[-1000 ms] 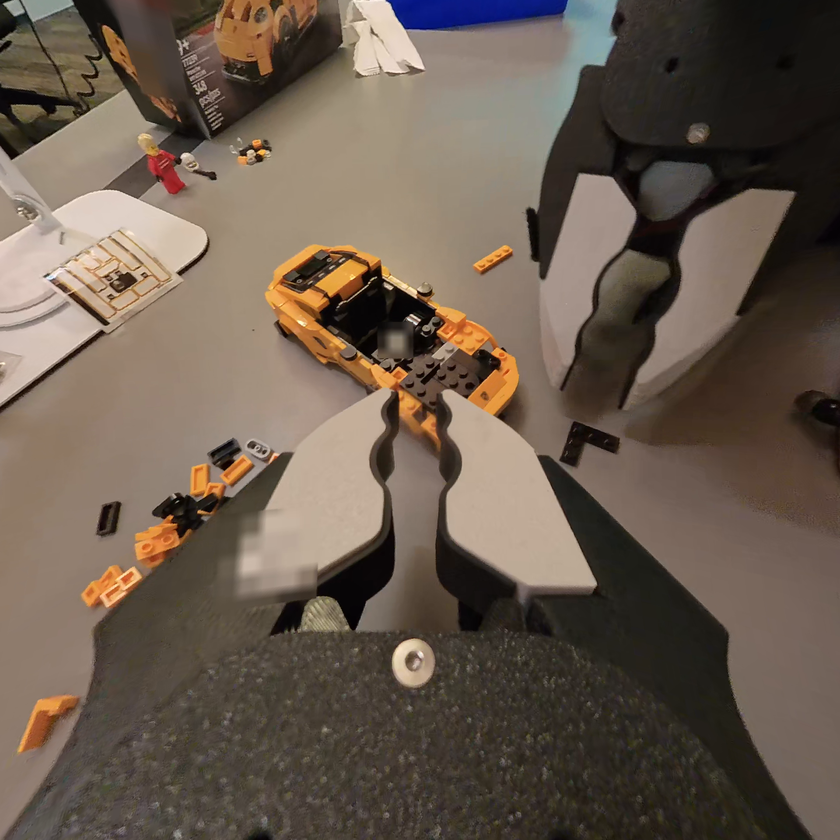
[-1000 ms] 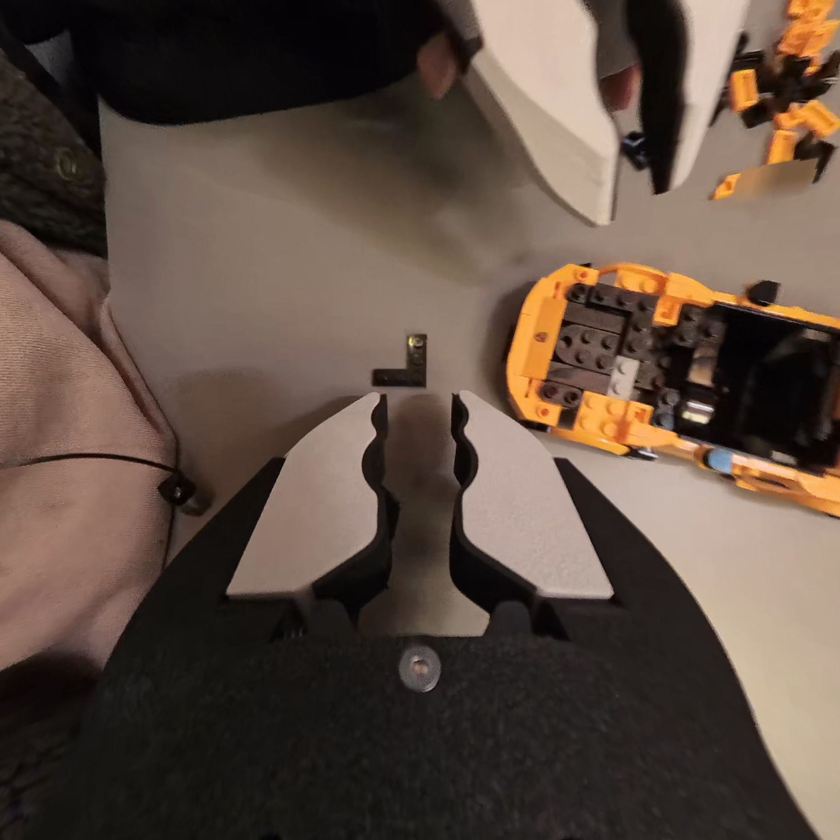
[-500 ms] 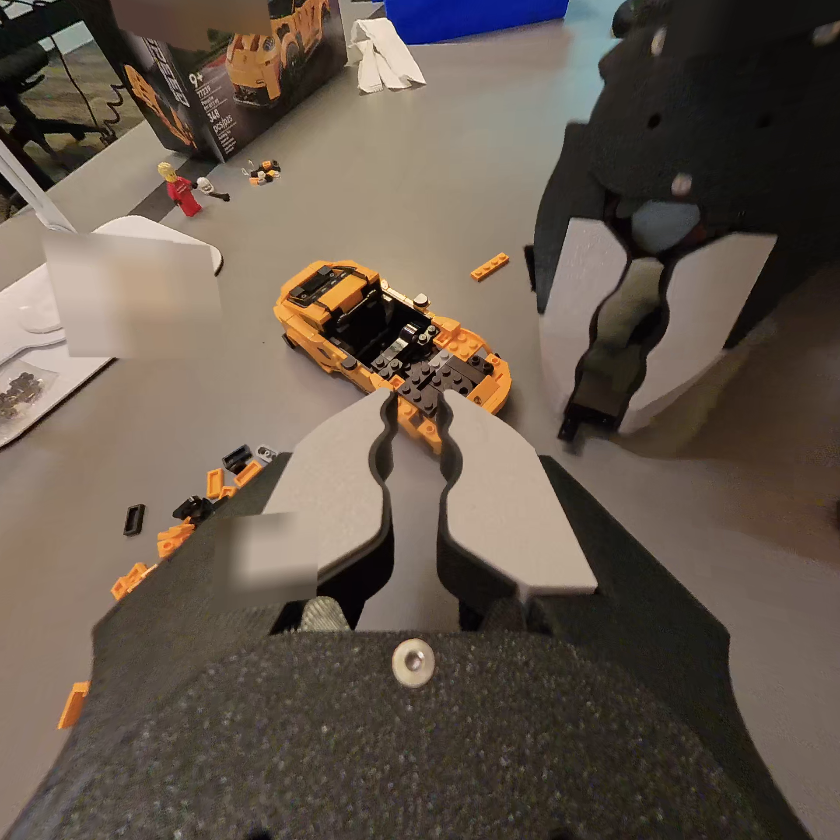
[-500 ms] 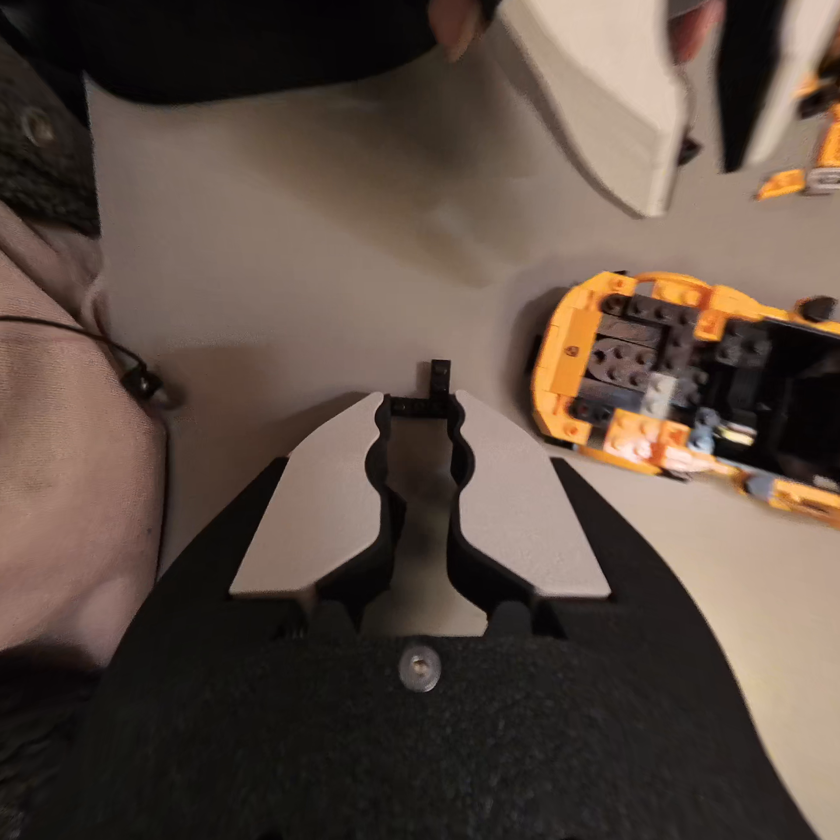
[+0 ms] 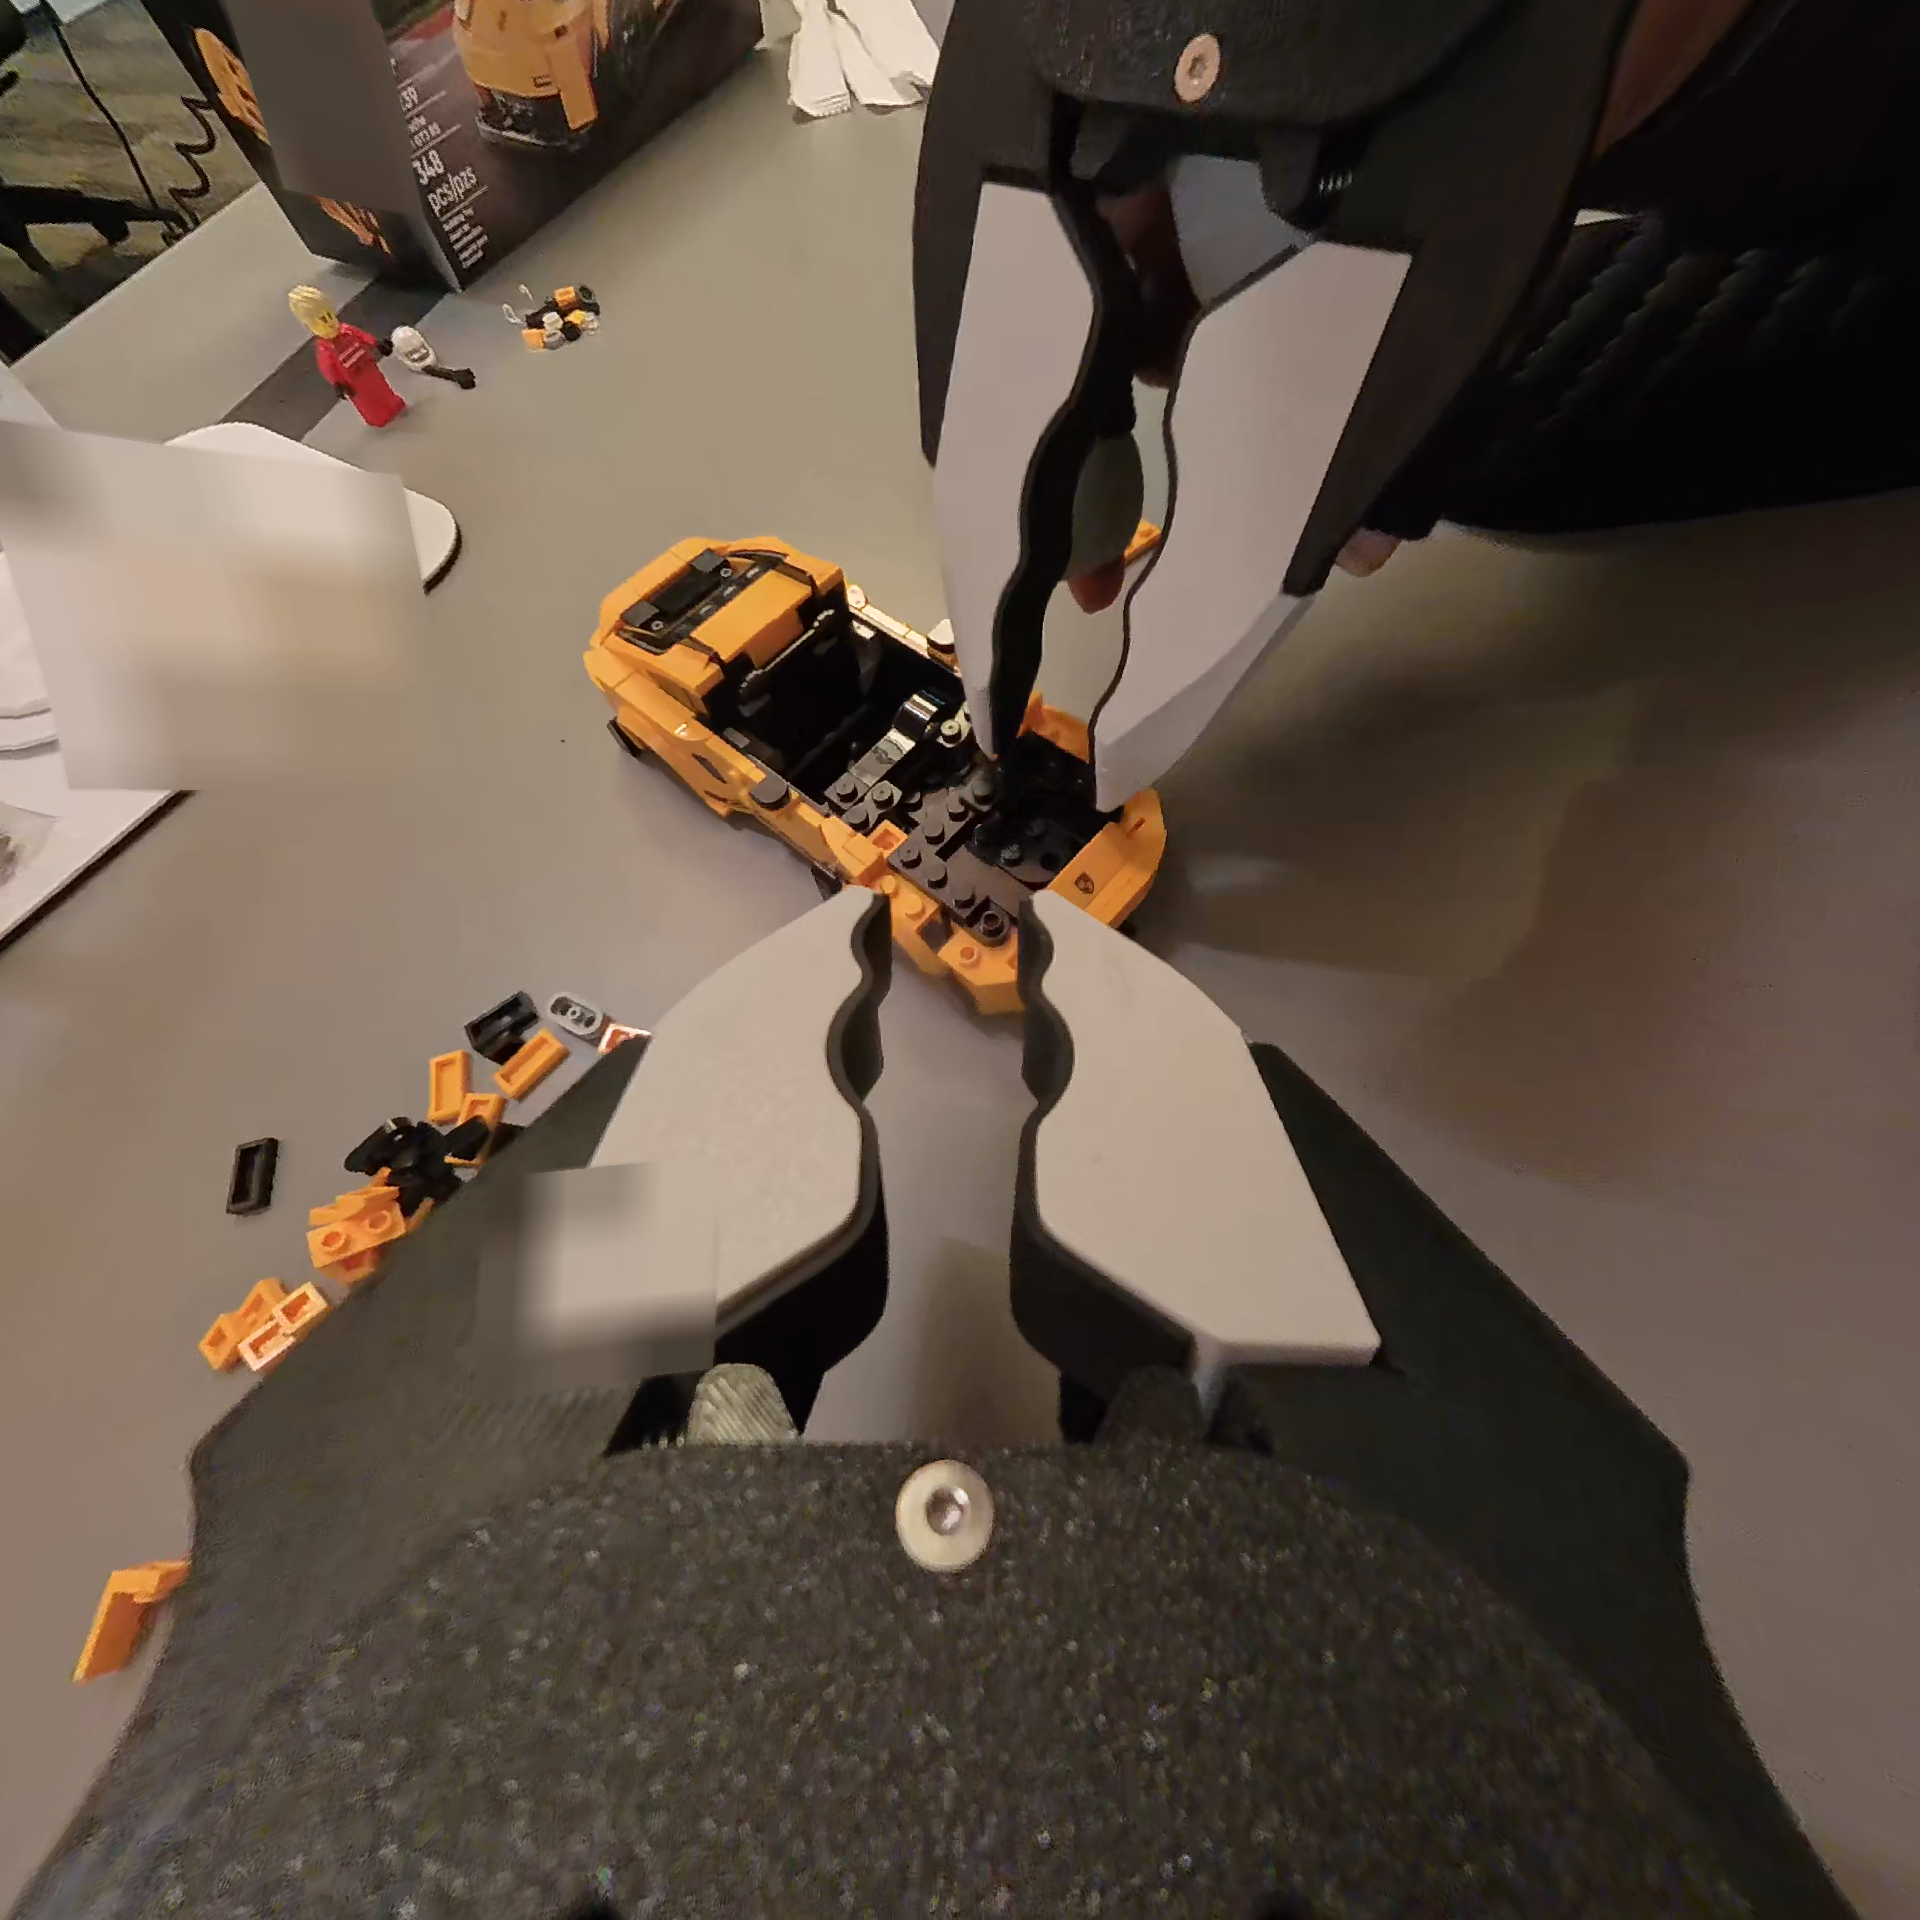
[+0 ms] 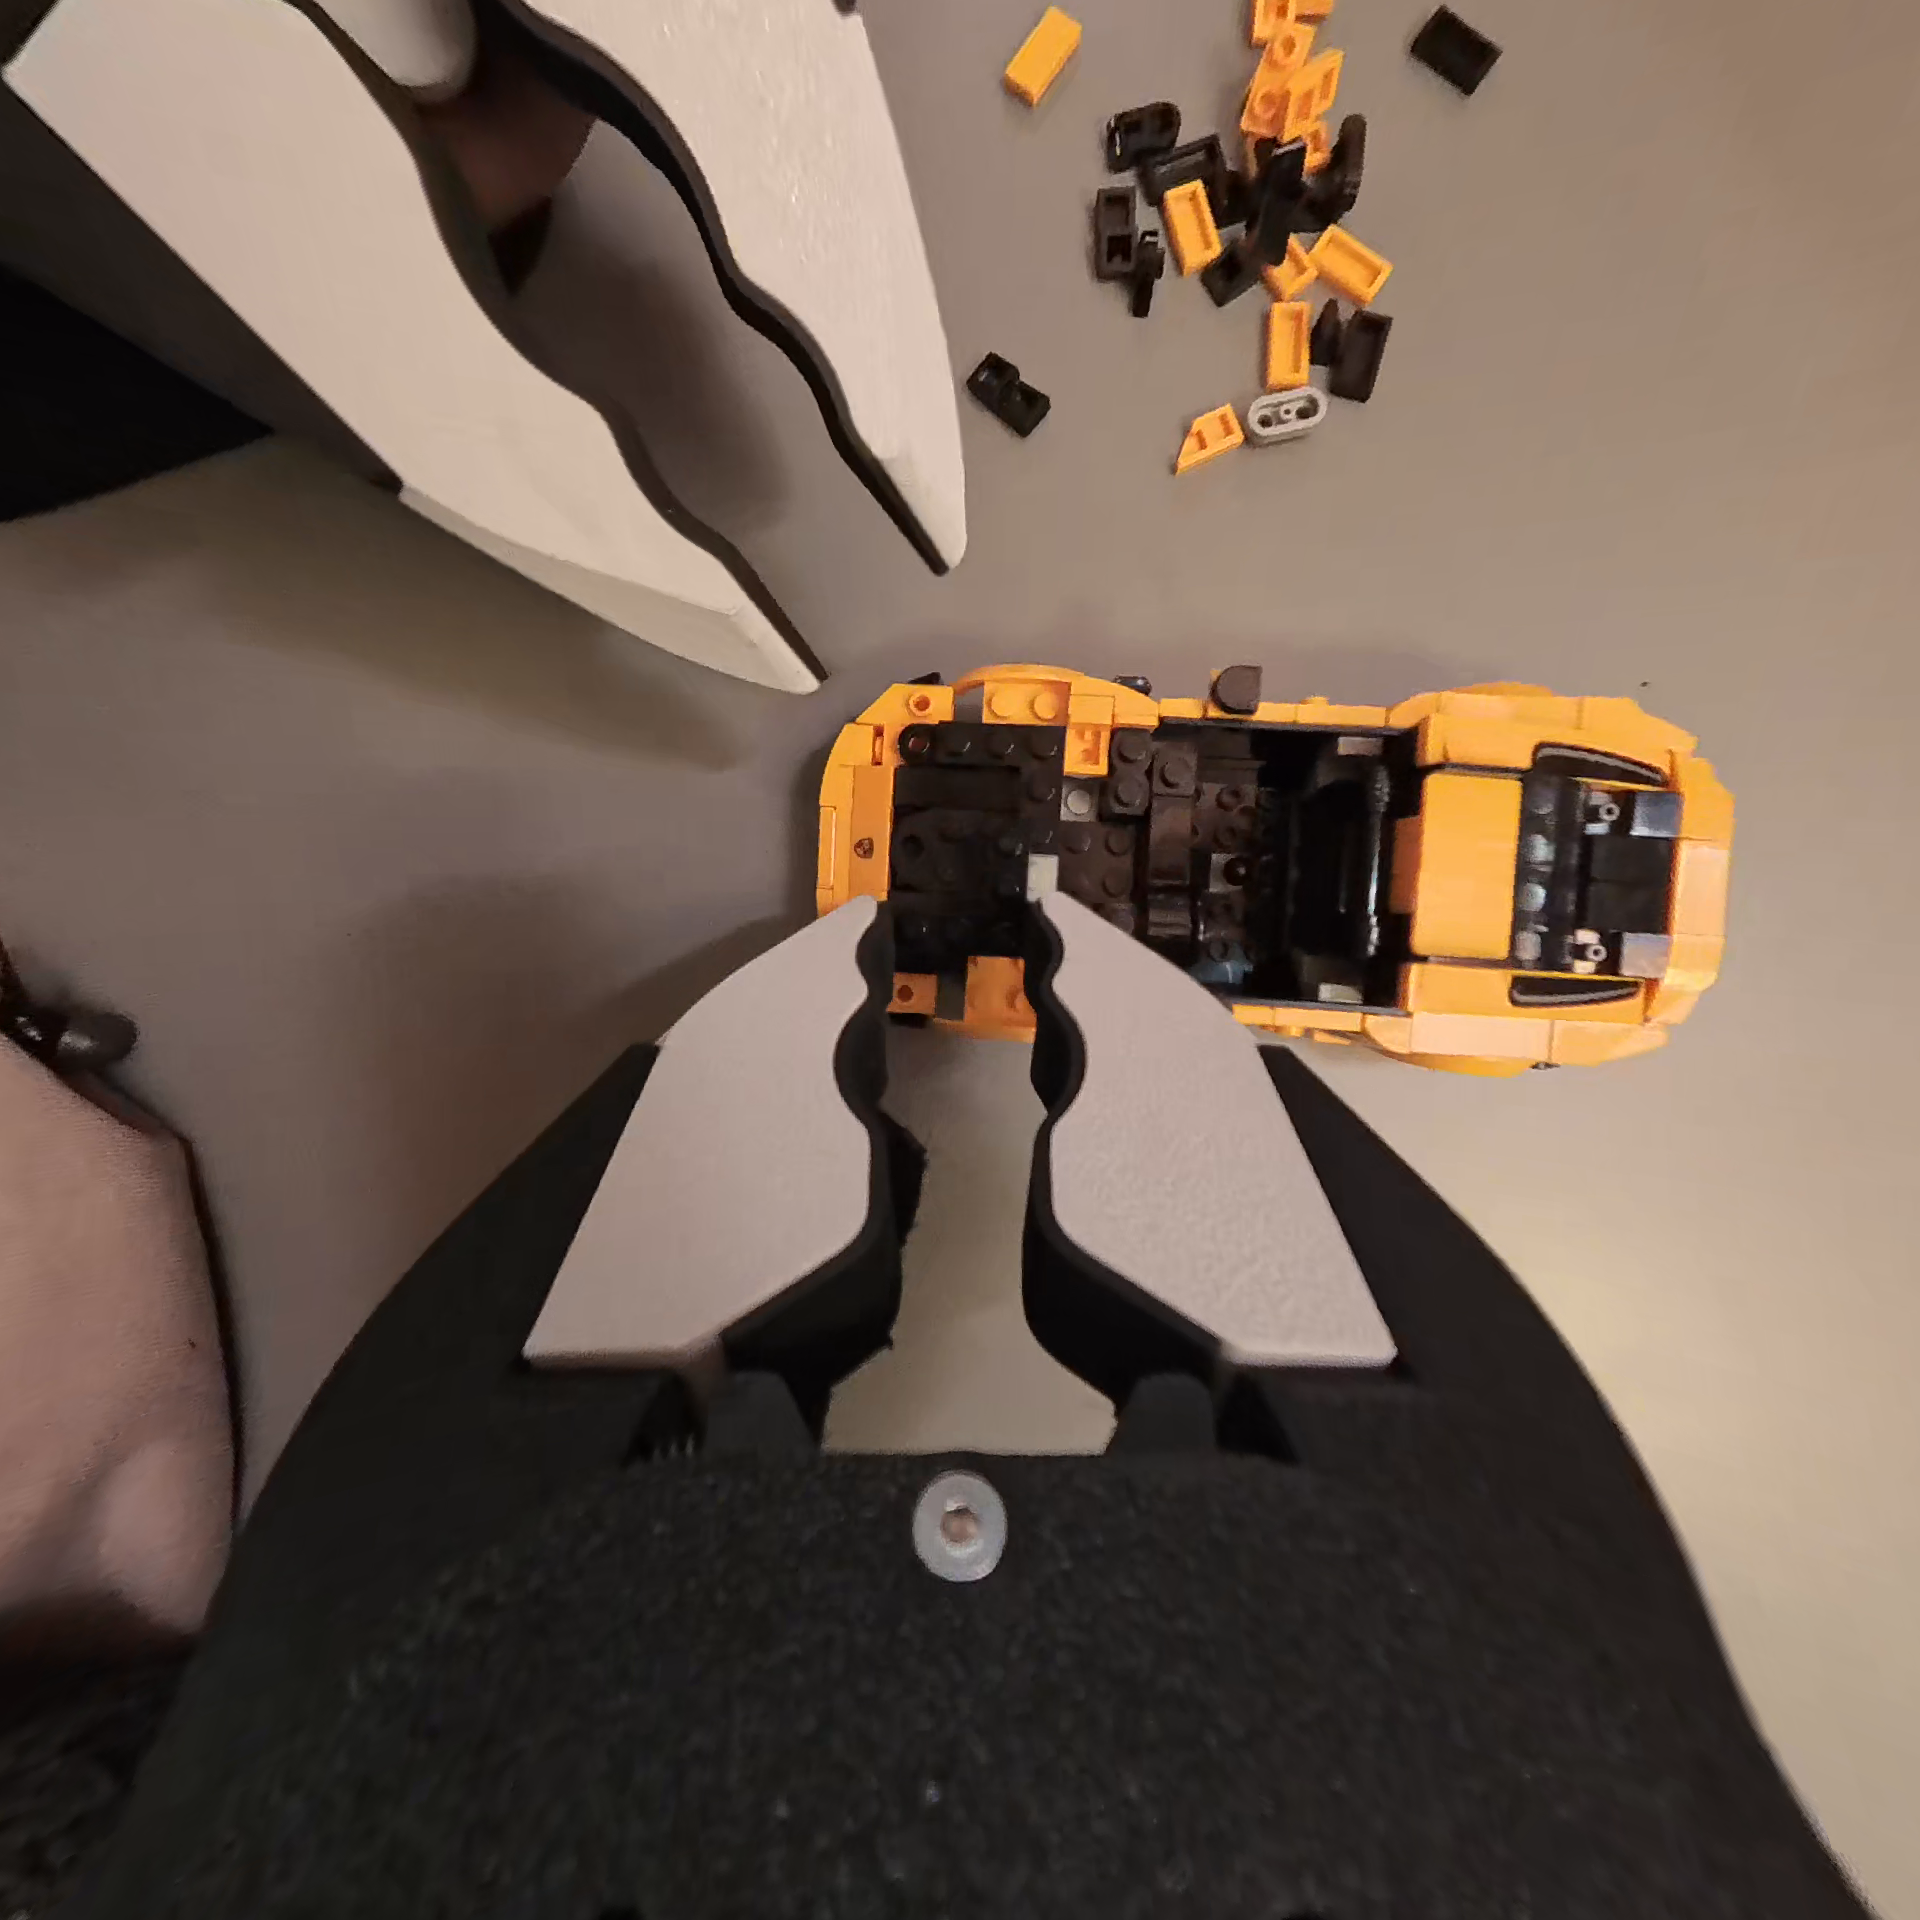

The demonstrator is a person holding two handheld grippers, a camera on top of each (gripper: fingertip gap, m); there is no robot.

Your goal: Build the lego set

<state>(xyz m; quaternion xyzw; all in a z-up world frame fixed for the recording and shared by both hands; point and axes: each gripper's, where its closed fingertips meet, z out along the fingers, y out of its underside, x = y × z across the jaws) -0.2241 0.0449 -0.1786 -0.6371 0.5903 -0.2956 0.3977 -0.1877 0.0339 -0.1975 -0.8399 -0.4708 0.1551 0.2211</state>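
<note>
Far left of my left-hand view is the scatter of loose orange and black pieces (image 5: 395, 1184). I'd guess they're spread flat like that so I can pick singles without digging. Further back are the little red minifigure (image 5: 351, 358) and the set's box (image 5: 488, 156), parked well out of the work zone.

Middle of the grey table (image 5: 1507, 987) is the orange car (image 5: 727, 665), roof off, nose pointing toward me, black studded plates of the front end exposed. That's where the build is happening.

My left gripper (image 5: 954, 920) is slack, nothing in it, tips just beside the near front corner of the car. I've got it there as a backstop, I think: if the car slides when something gets pushed on, it's right there to brace it.

Then on the right, my right gripper (image 5: 1049, 774) comes in steep from above with its tips down on the black plates of the hood. From its own camera the jaws sit a modest gap apart right over that black area. Honestly can't tell if there's a black part pinched in there or not, it's black on black. The steep angle makes sense for pressing straight down onto studs.

Biggest risk, I reckon, is the car skating sideways on the smooth tabletop.
</note>
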